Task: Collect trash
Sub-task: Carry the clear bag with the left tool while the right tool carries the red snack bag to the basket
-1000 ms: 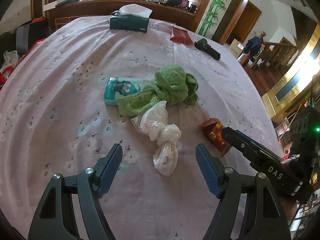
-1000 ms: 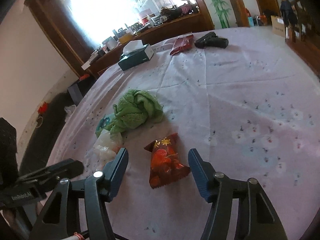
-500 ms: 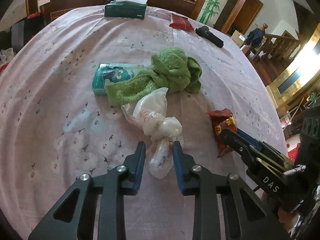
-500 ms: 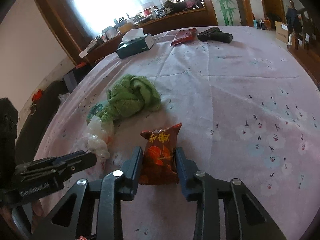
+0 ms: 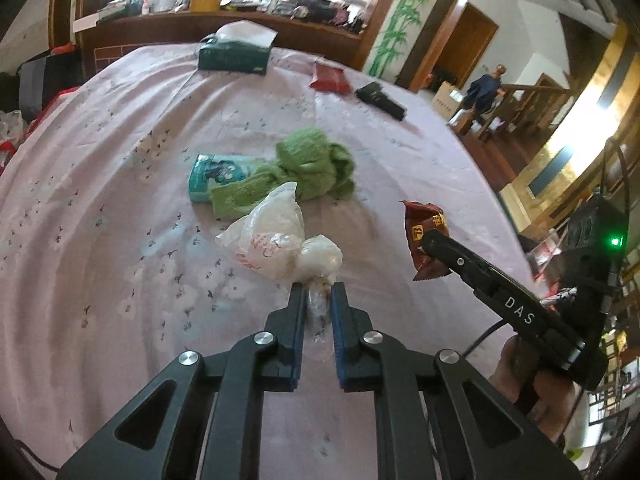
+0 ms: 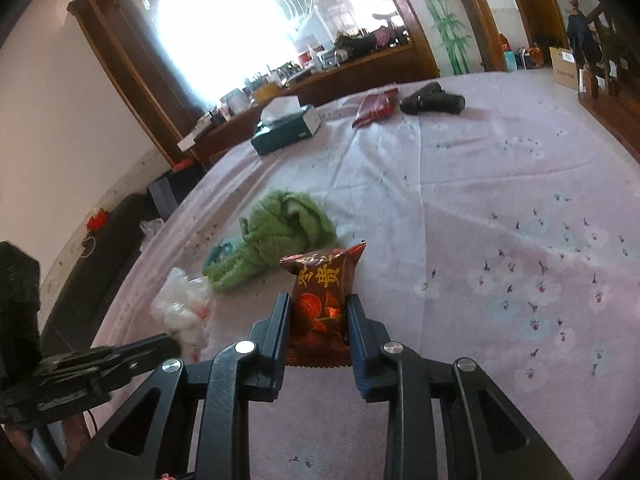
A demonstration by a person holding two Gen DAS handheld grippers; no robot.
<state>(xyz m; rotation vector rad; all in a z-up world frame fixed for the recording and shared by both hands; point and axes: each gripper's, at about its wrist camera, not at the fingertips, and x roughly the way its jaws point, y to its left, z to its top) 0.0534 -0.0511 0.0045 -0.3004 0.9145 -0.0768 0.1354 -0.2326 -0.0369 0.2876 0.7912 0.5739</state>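
pinching the knotted tail of a crumpled white plastic bag with red print [image 5: 280, 244], the left gripper [image 5: 318, 300] is clamped shut on it, and the bag's bulk is sitting just above the pale pink floral tablecloth [image 5: 100, 200]. the right gripper [image 6: 318, 312] is squeezing a glossy dark red snack packet with gold lettering [image 6: 322, 292], holding it upright. a fuzzy green towel [image 5: 308, 168] is lying bunched just behind.

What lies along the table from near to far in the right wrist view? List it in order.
Brown snack packet between the right gripper's fingers → green towel → dark green tissue box → red packet and, level with it, the black object.
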